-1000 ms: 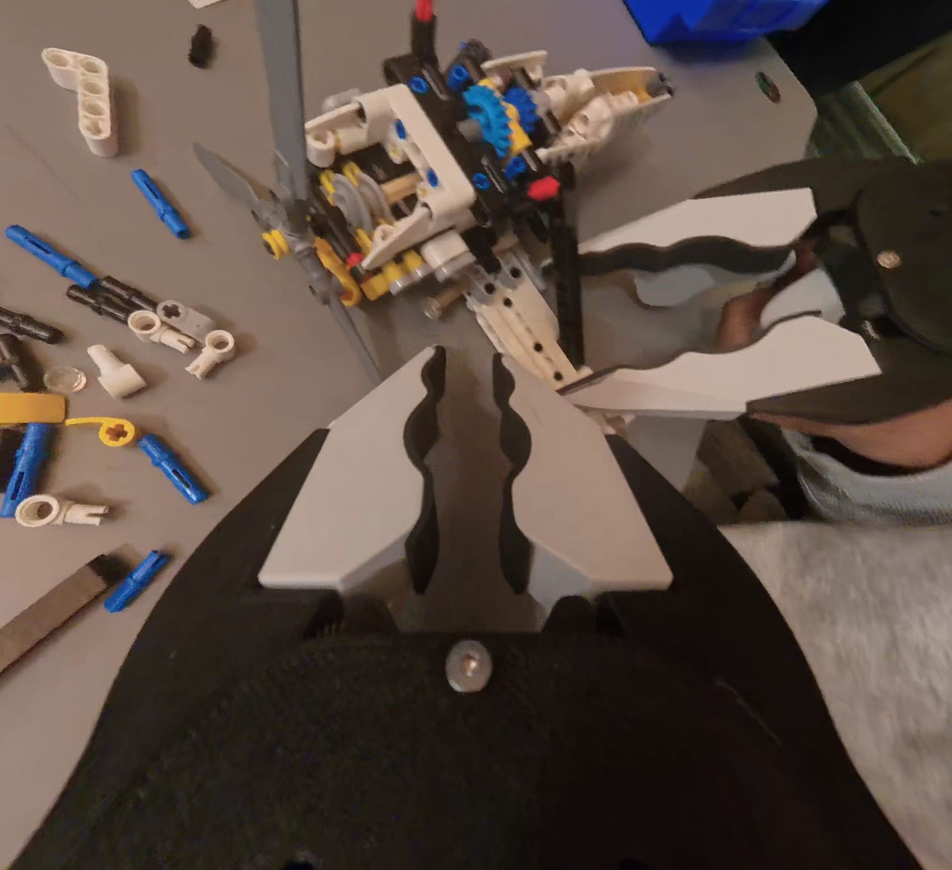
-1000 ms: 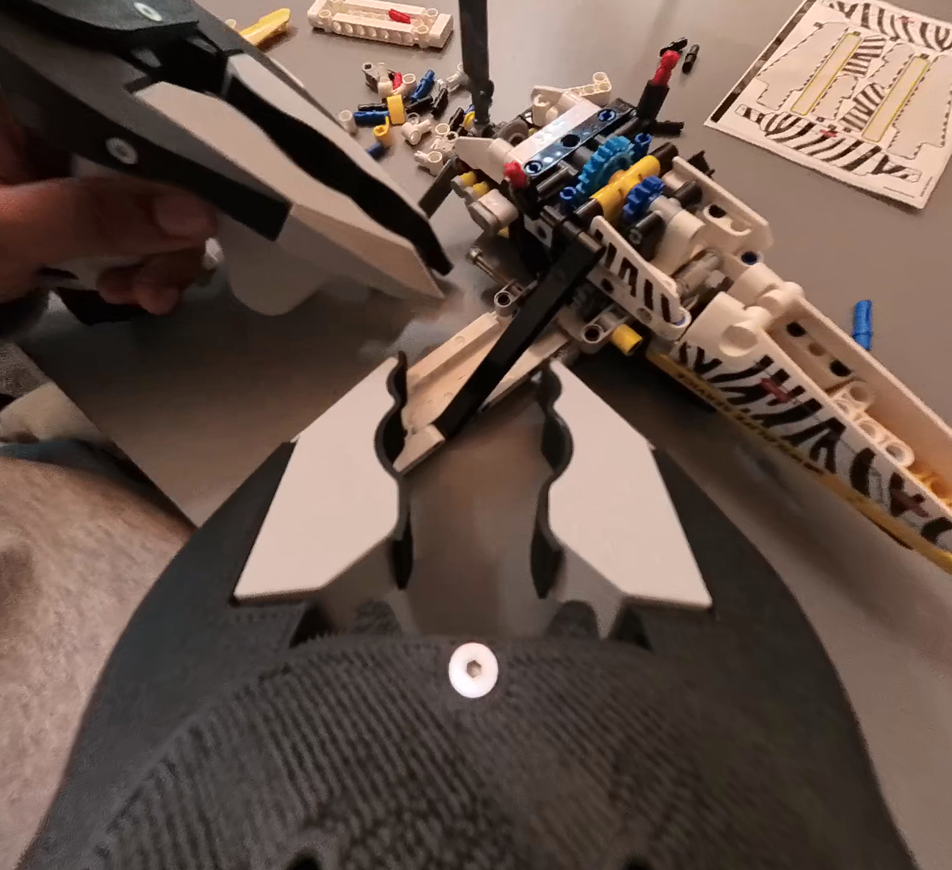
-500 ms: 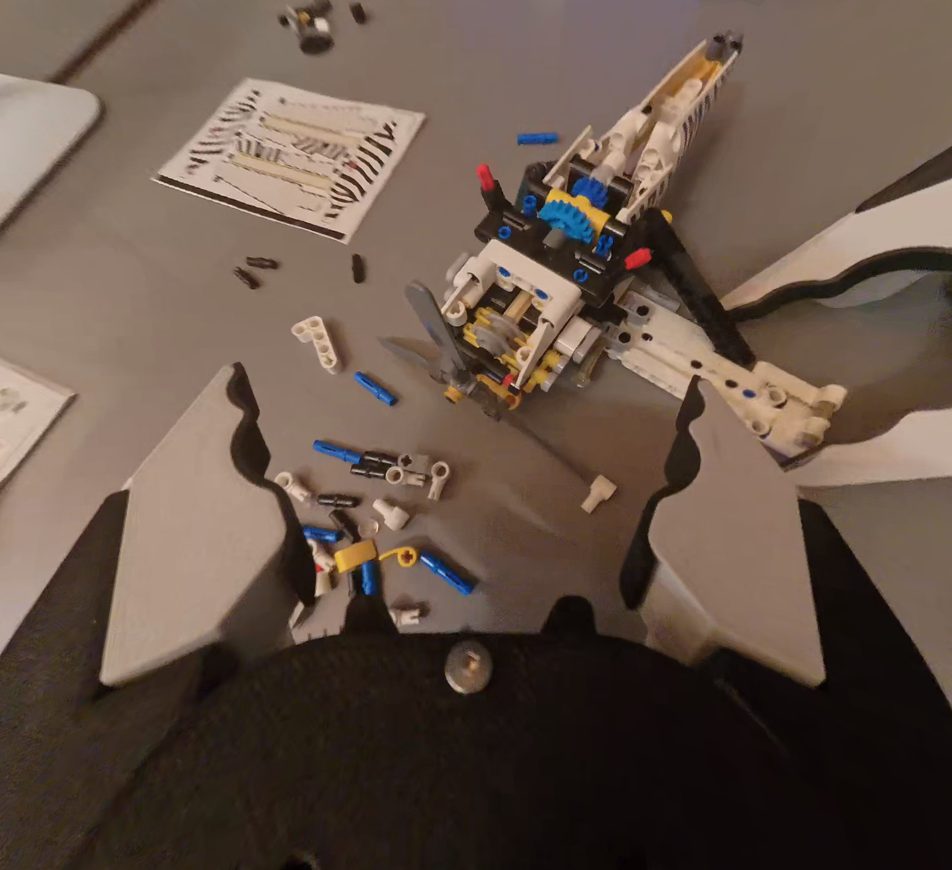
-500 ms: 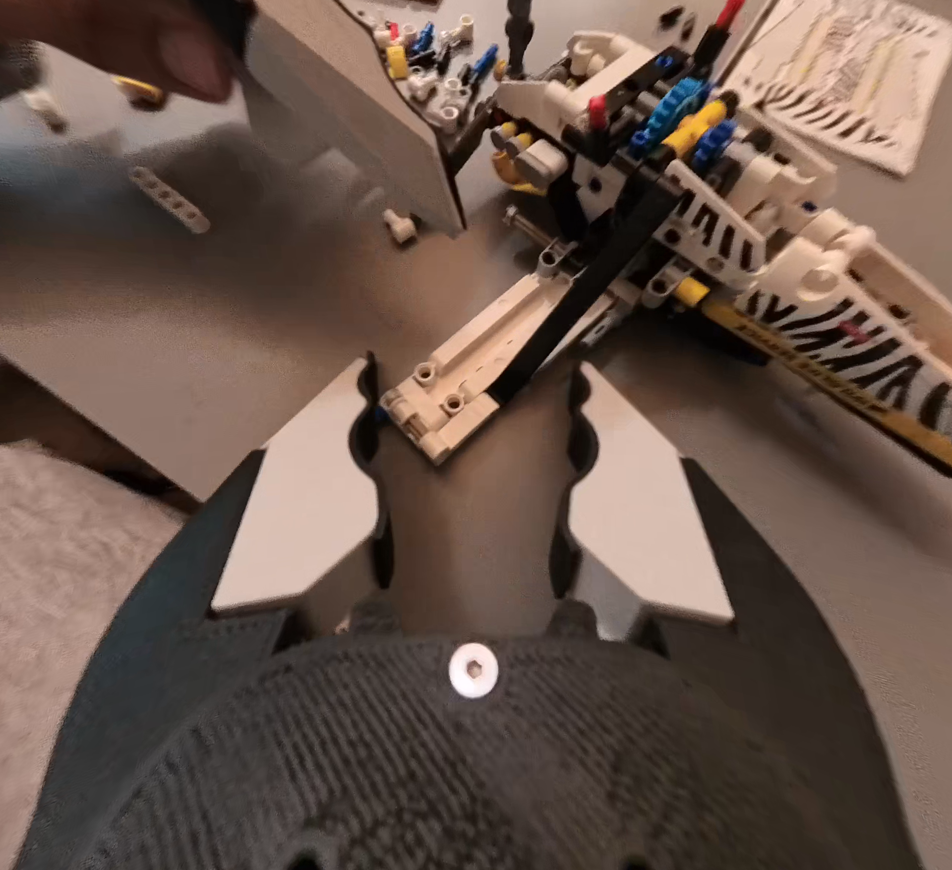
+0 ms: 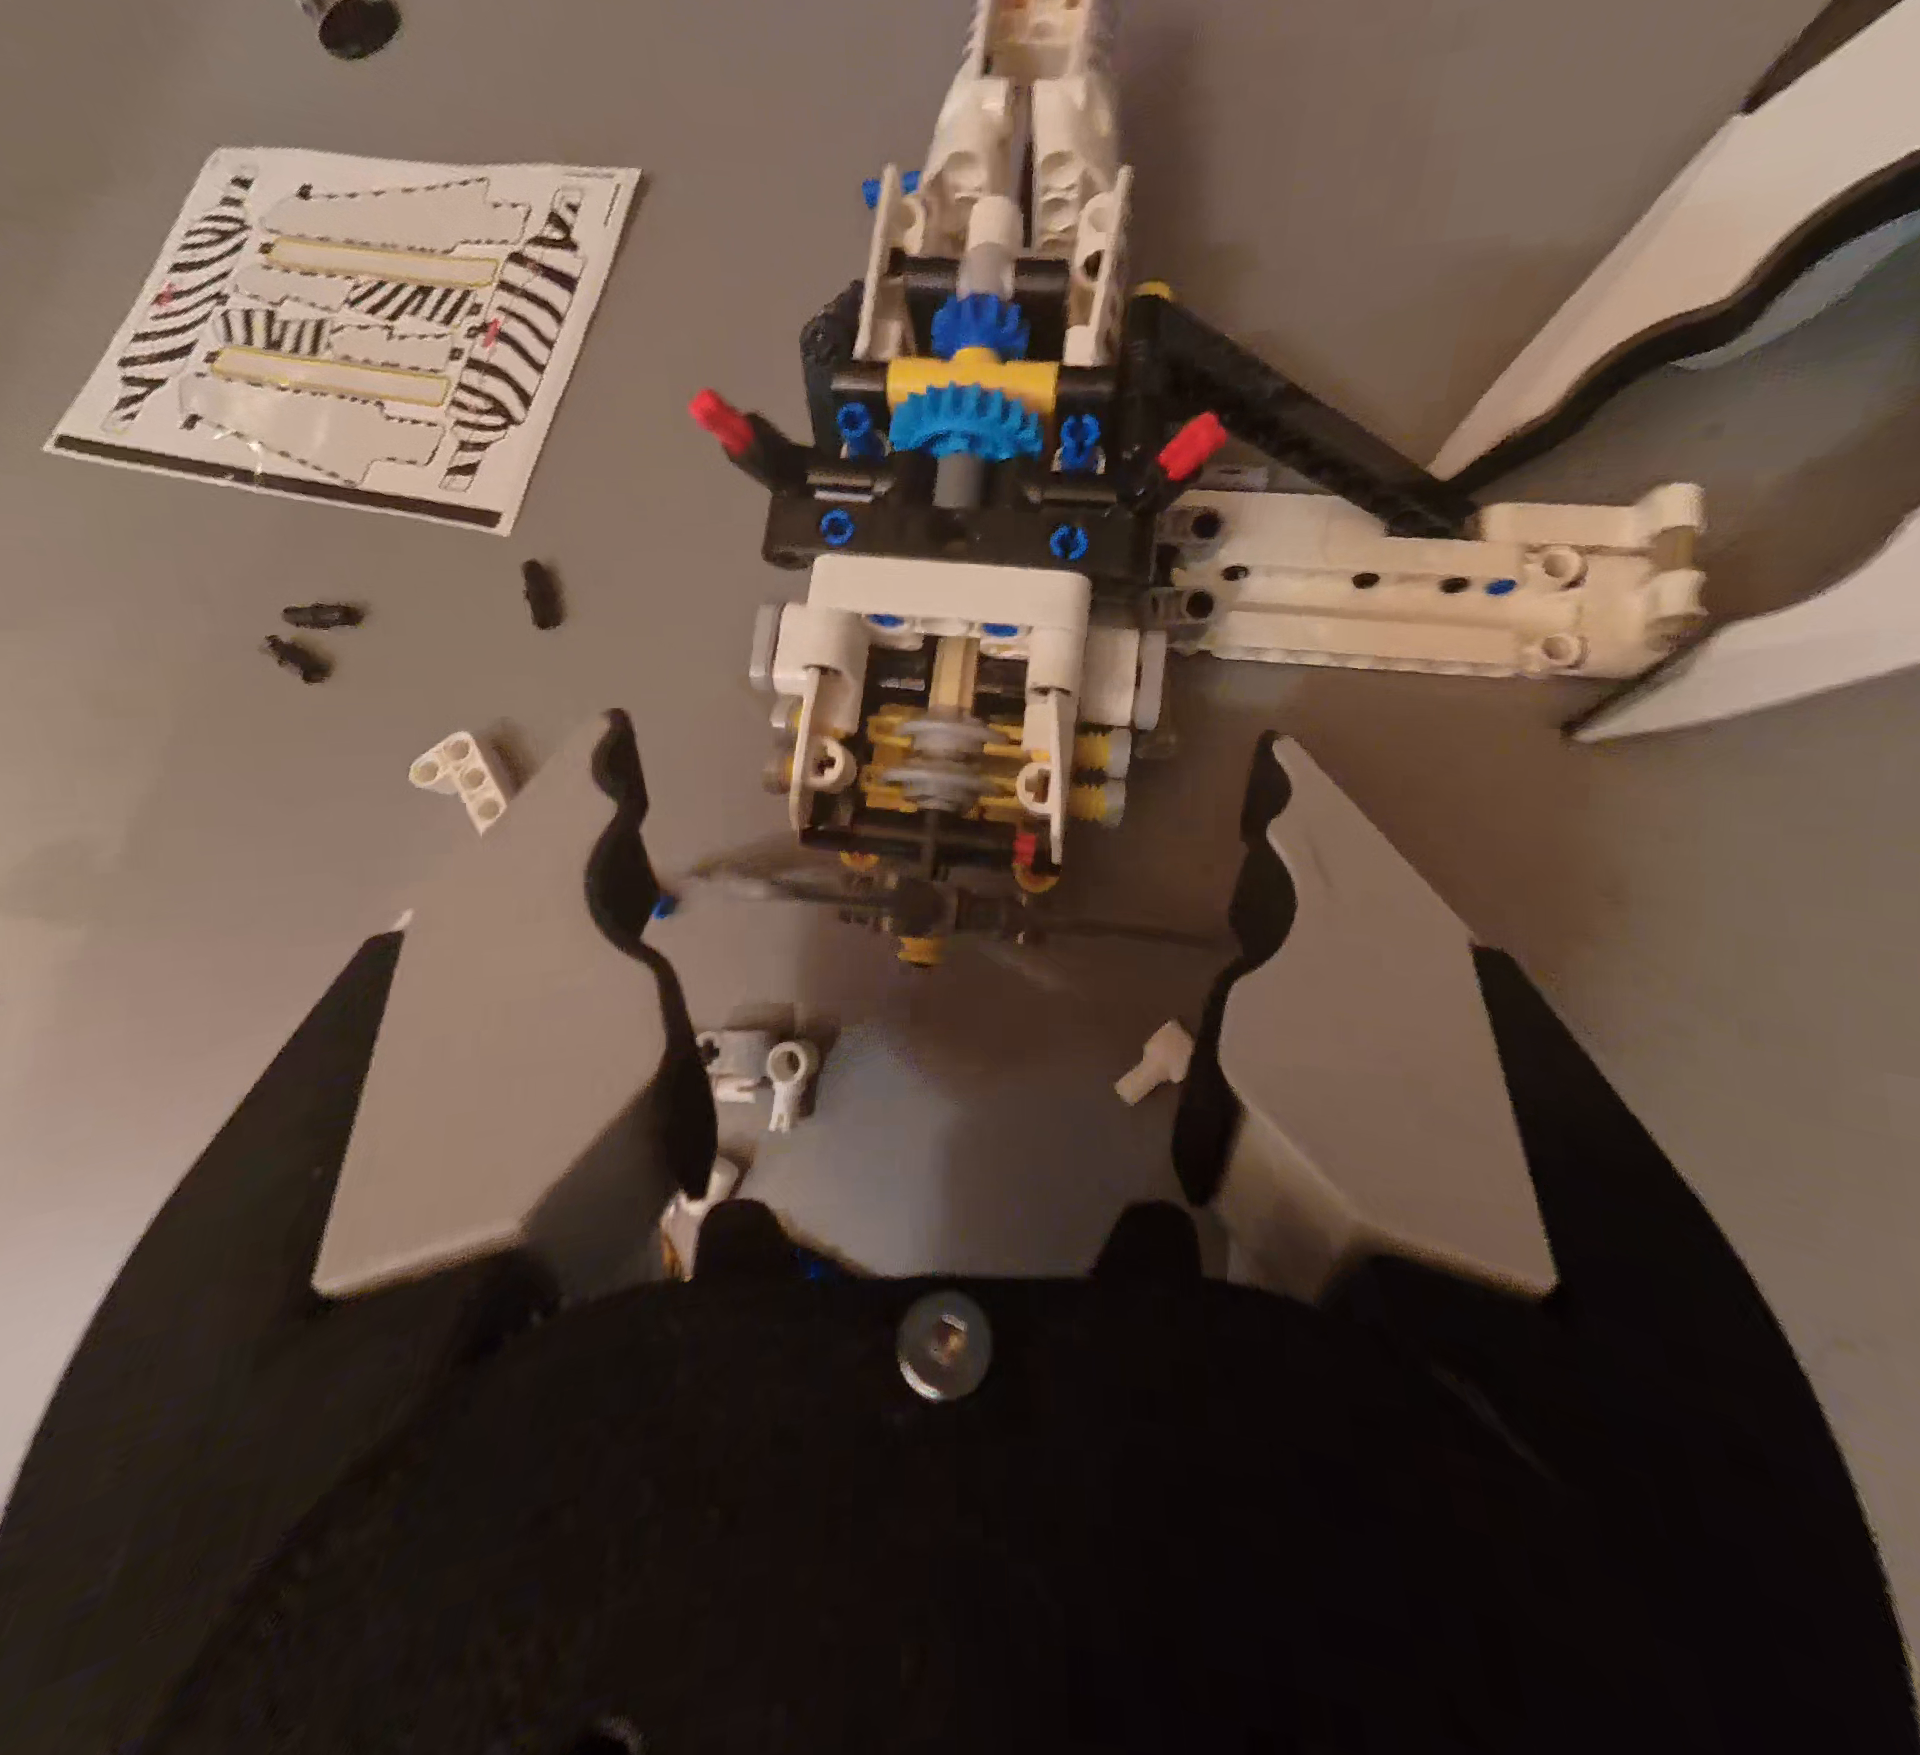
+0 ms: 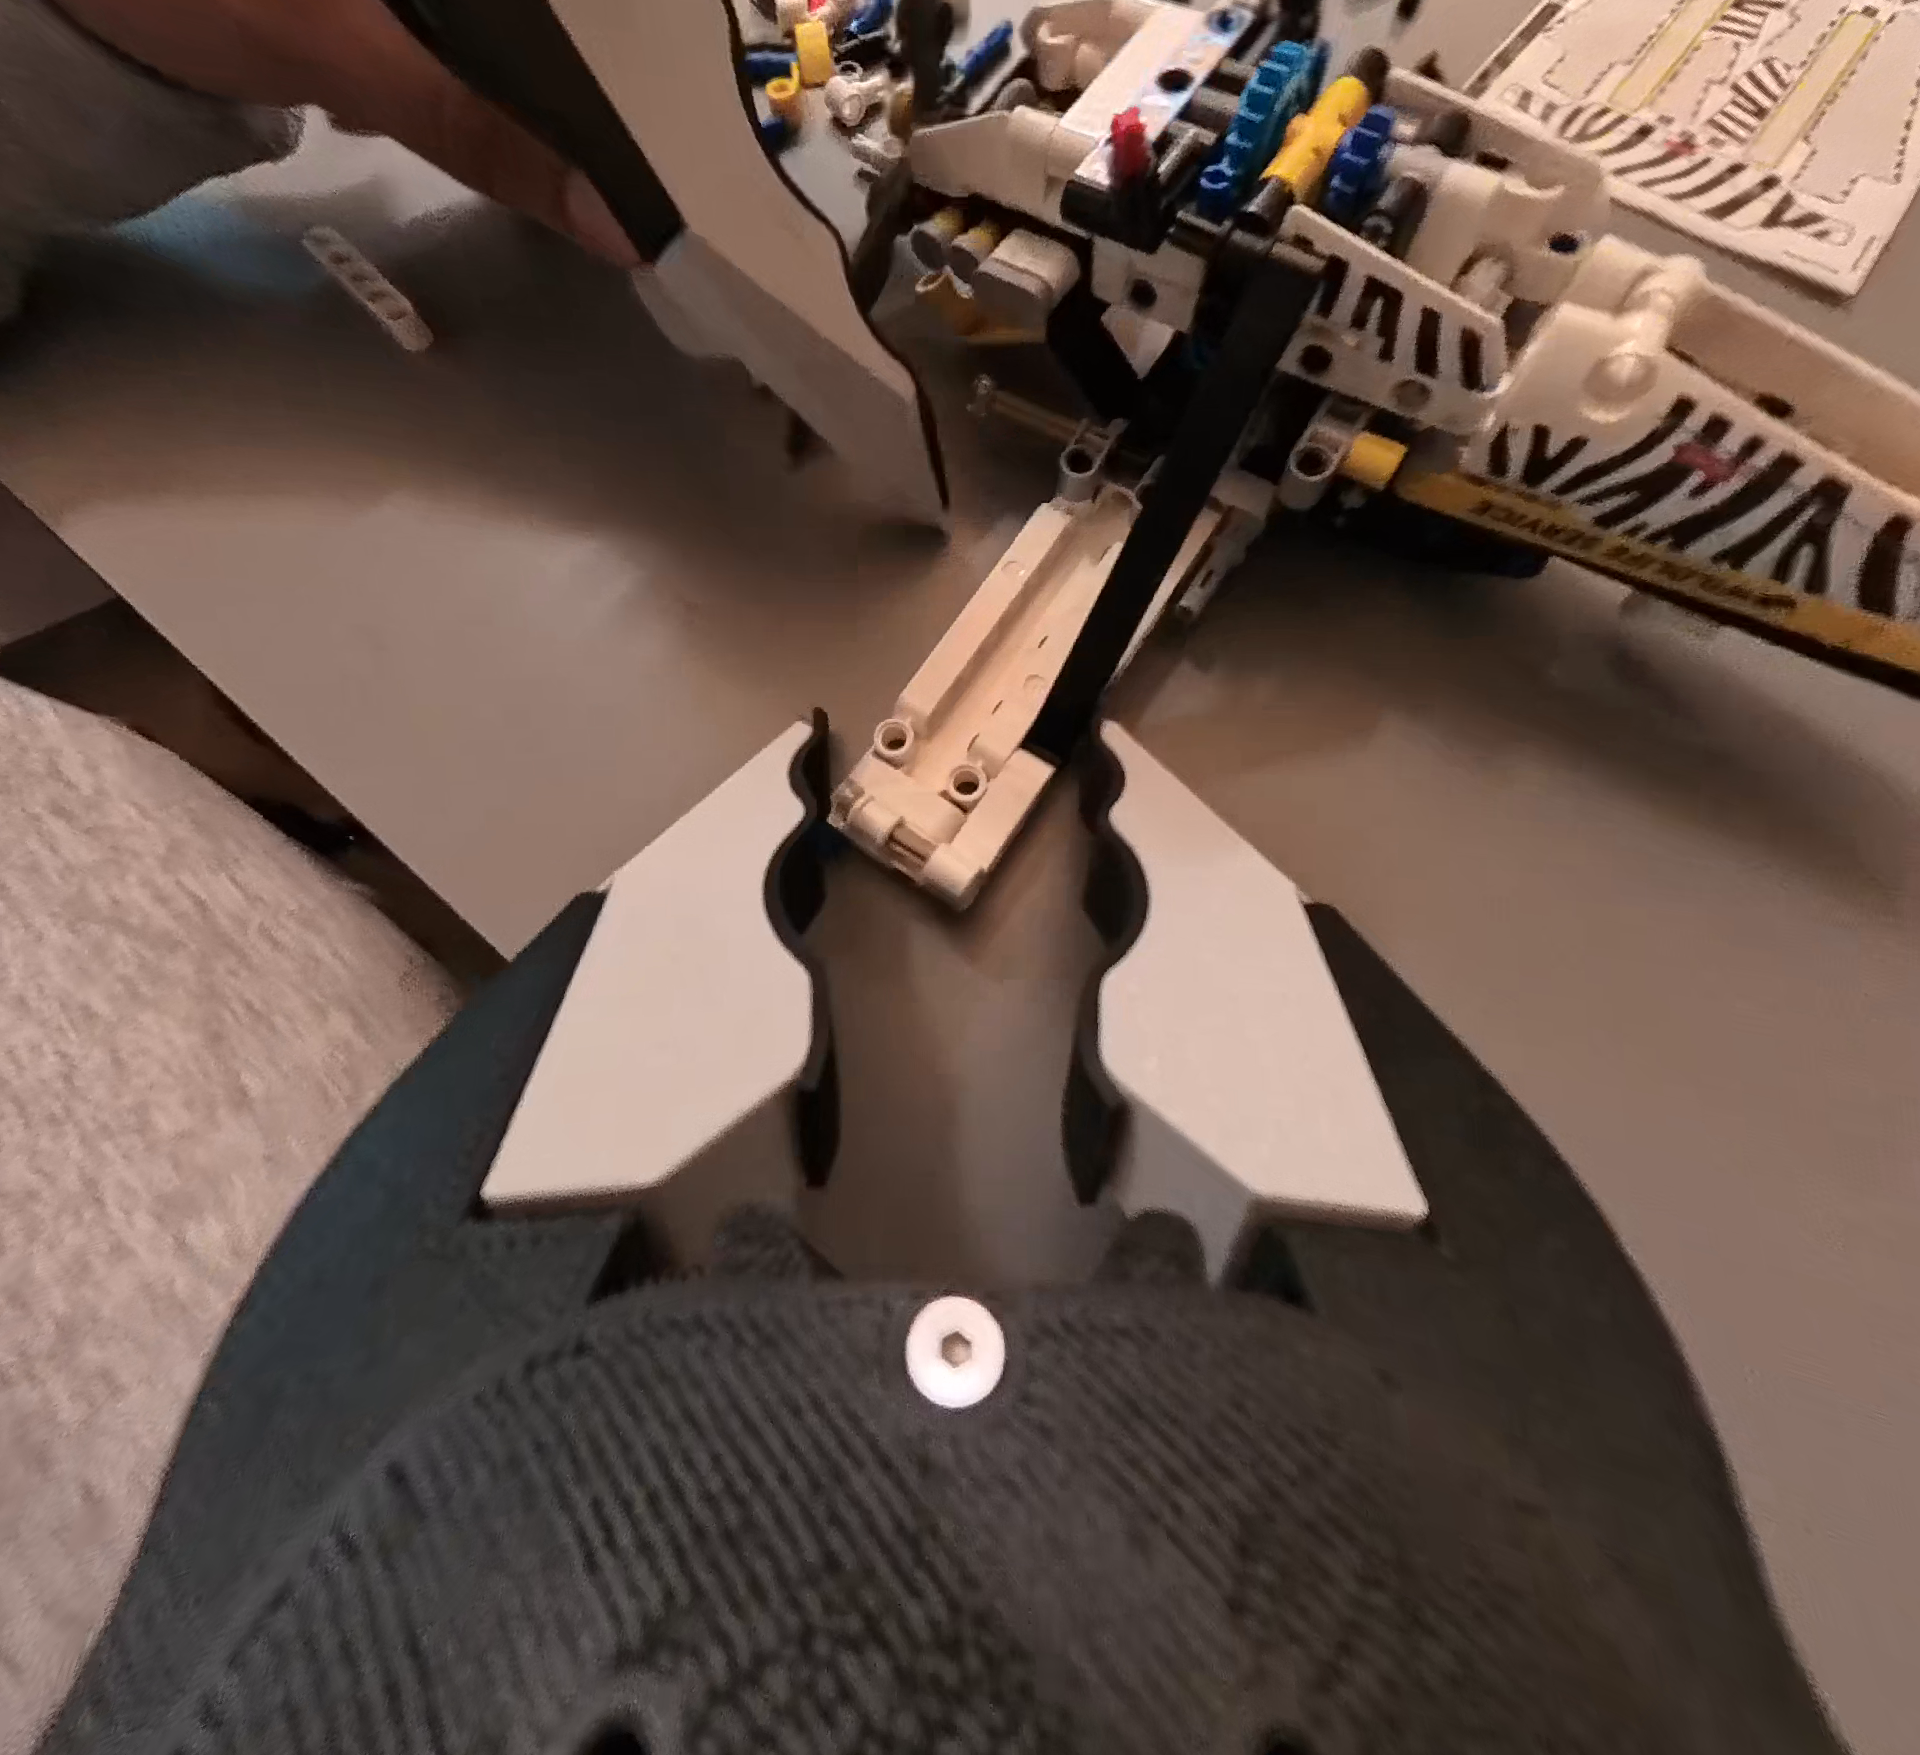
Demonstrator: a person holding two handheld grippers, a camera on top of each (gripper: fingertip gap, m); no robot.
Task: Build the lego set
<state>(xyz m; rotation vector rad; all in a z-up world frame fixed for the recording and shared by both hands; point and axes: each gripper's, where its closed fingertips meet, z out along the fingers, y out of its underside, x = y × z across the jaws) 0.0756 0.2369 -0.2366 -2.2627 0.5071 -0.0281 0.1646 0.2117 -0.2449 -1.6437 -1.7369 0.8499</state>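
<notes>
Partly built Lego aircraft model point(image 5: 951, 500) lying on the grey table point(image 5: 312, 874), nose and grey propeller point(image 5: 914, 905) toward the left wrist camera, zebra-striped tail boom point(image 6: 1662, 458) running away from it. A white wing panel point(image 6: 997, 666) with a black strut point(image 6: 1174, 500) across it projects sideways from the fuselage.

Right gripper point(image 6: 951, 770): jaws part-way apart, one on each side of the wing tip; whether the pads actually press on the panel cannot be told, so no firm grip is claimed. Left gripper point(image 5: 940, 770): jaws wide apart and empty, poised above the nose section, with the propeller between and below its fingertips.

Also on the table — a zebra-pattern sticker sheet point(image 5: 343, 334), small black pins point(image 5: 312, 635), a white angled beam point(image 5: 468, 770), and loose connectors point(image 5: 764, 1066) near the left gripper's base.

Judged step: steadying the model at two points before the next part is fitted. To do it well, close the right gripper squarely on the flat faces of the wing tip, not on the strut, which looks likely to pivot or pop loose. Bring the left gripper onto the white frame point(image 5: 951, 604) behind the propeller — clear of the blades and of the blue gears point(image 5: 961, 417), which should stay free to turn.
</notes>
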